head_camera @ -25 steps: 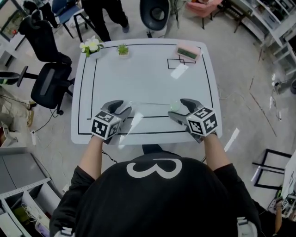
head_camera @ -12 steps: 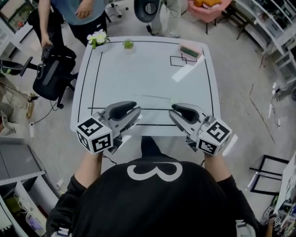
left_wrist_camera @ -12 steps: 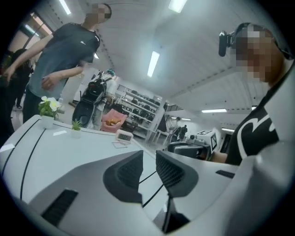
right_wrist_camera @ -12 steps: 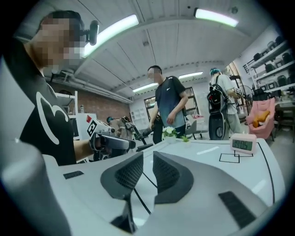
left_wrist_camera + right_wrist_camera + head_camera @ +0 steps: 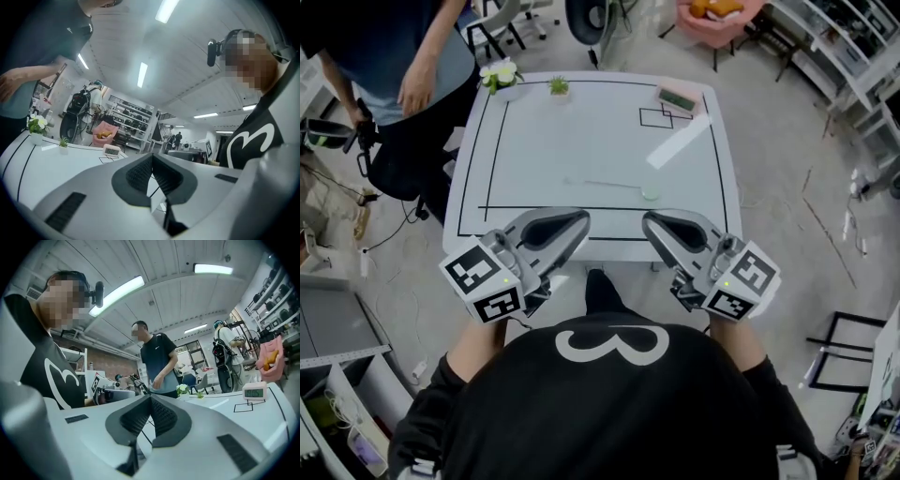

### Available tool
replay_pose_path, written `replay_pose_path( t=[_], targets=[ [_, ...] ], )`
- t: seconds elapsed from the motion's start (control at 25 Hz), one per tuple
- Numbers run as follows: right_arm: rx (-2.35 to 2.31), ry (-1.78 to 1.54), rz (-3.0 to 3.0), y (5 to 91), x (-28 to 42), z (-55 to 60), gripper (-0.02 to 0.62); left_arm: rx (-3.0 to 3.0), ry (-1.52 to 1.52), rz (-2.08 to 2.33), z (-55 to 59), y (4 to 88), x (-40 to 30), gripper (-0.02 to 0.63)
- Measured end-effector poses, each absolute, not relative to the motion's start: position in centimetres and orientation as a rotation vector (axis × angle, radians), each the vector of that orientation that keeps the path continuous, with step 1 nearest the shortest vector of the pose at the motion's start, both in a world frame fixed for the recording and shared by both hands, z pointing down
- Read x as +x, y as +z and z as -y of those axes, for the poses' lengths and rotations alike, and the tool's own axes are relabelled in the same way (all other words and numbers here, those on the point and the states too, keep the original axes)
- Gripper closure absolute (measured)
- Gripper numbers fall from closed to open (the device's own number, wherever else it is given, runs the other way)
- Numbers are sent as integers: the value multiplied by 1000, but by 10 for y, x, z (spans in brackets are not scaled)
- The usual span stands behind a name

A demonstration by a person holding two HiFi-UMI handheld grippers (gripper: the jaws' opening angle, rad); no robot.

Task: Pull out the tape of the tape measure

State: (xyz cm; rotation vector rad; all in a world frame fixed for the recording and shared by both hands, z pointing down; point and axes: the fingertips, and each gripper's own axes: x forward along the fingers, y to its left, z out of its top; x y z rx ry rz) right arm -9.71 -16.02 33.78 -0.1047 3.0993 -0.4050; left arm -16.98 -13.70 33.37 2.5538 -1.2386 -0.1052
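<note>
The left hand-held gripper (image 5: pixel 570 225) and the right hand-held gripper (image 5: pixel 660 228) were side by side in the lower middle of the head view, over the near edge of the white worktop (image 5: pixel 581 141), both pointing away from the person. Each one's own view showed its ribbed pads pressed together with nothing between them; both pairs of jaws had just closed. The tape measure (image 5: pixel 651 192), a small pale round case, lay on the worktop right of centre, beyond the right hand-held gripper and apart from it, its thin tape (image 5: pixel 600 183) drawn out leftward. Along the far edge stood a pot of white flowers (image 5: pixel 500 77), a small green plant (image 5: pixel 559 87) and a pink digital clock (image 5: pixel 680 98). A bystander (image 5: pixel 384 56) stood at the upper left.
</note>
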Motion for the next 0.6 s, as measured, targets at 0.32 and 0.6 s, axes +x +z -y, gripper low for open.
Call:
replay_pose_path(
  t=[0.32, 0.6],
  targets=[
    [-217, -301, -3147, 349, -92, 163, 586, 2545, -68, 1313, 137, 337, -177, 603],
    [-257, -305, -3157, 355, -90, 177, 586, 2518, -72, 1336, 147, 343, -188, 603]
  ],
)
